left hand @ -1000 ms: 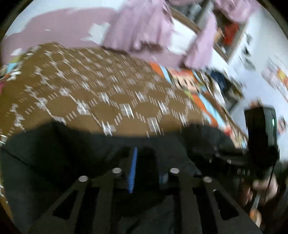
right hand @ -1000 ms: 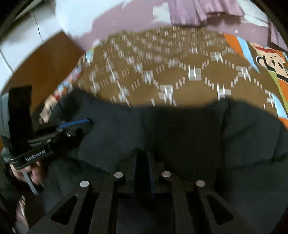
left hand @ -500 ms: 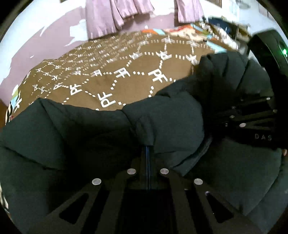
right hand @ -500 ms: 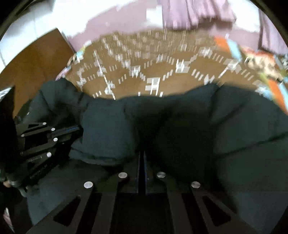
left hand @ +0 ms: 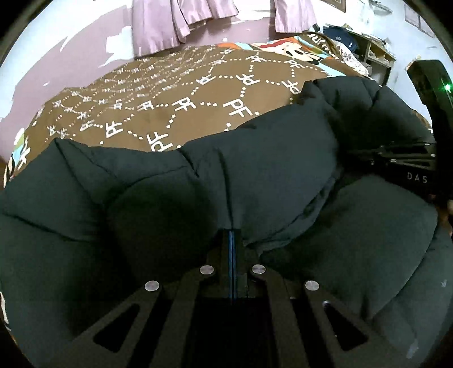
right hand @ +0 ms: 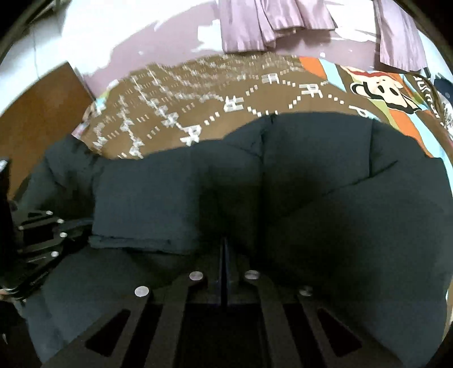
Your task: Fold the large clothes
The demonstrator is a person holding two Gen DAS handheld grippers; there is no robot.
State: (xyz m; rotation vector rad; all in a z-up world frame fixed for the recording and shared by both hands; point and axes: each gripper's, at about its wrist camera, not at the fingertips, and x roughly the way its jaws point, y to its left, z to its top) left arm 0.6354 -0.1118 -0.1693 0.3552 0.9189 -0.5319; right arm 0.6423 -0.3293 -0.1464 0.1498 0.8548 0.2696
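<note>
Two tongs are seen, both with jaws brought together: the left tongs (left hand: 232, 235) and the right tongs (right hand: 225, 243), each buried in the dark padded coat (left hand: 254, 175). Whether cloth is actually pinched between the jaws cannot be told, since the tips vanish into the black fabric. The coat is spread over the near part of the bed (left hand: 170, 113), bunched in thick rolls, with a flap laid over toward the middle. From here a fold could be spoiled in several ways, it is judged: the puffy filling may spring back once released, so the flap could be lost; a thin pinch may slip out of the closed jaws if the coat is pulled hard; and the two tongs, seen close beside each other, could be knocked together or caught in the same layer. The dark cloth also hides seams and edges, so a wrong layer might be taken. The bed is covered by a brown spread with white dotted lettering and a cartoon print (right hand: 379, 87) at one side. Behind it, a mauve wall with flaking paint and lilac curtains (left hand: 184, 22) are seen.
</note>
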